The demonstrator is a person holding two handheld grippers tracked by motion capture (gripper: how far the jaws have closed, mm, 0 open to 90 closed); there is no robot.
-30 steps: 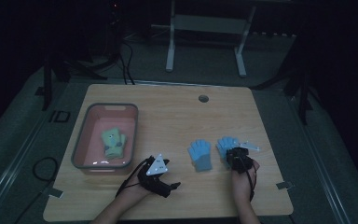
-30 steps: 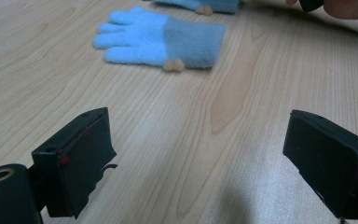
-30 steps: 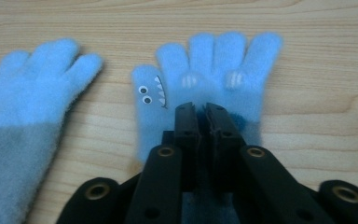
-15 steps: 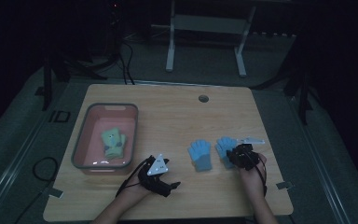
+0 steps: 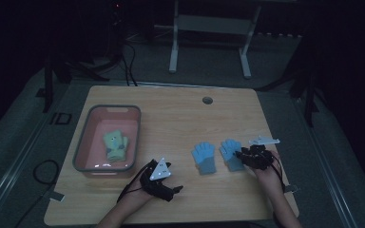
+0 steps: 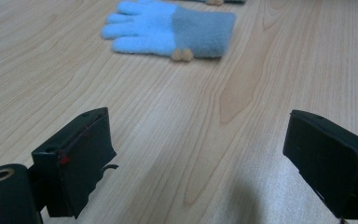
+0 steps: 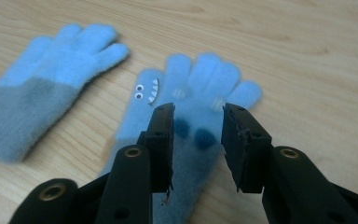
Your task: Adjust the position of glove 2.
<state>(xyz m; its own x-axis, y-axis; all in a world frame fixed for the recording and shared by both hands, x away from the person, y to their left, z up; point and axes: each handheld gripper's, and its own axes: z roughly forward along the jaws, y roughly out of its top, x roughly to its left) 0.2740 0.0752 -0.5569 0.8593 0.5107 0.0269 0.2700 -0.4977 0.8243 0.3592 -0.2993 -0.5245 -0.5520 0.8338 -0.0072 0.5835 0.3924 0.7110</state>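
My high view looks forward and down on the whole bench (image 5: 171,114) from well above. My left tool view skims low across the wood toward a blue glove (image 6: 168,28). My right tool view sits close over the second glove (image 7: 186,126); all three share both gloves.

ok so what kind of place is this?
Likely a dim lab or data-recording room, not a home: a lone wooden table on grey floor, a stand's metal legs behind it, cables trailing across the floor.
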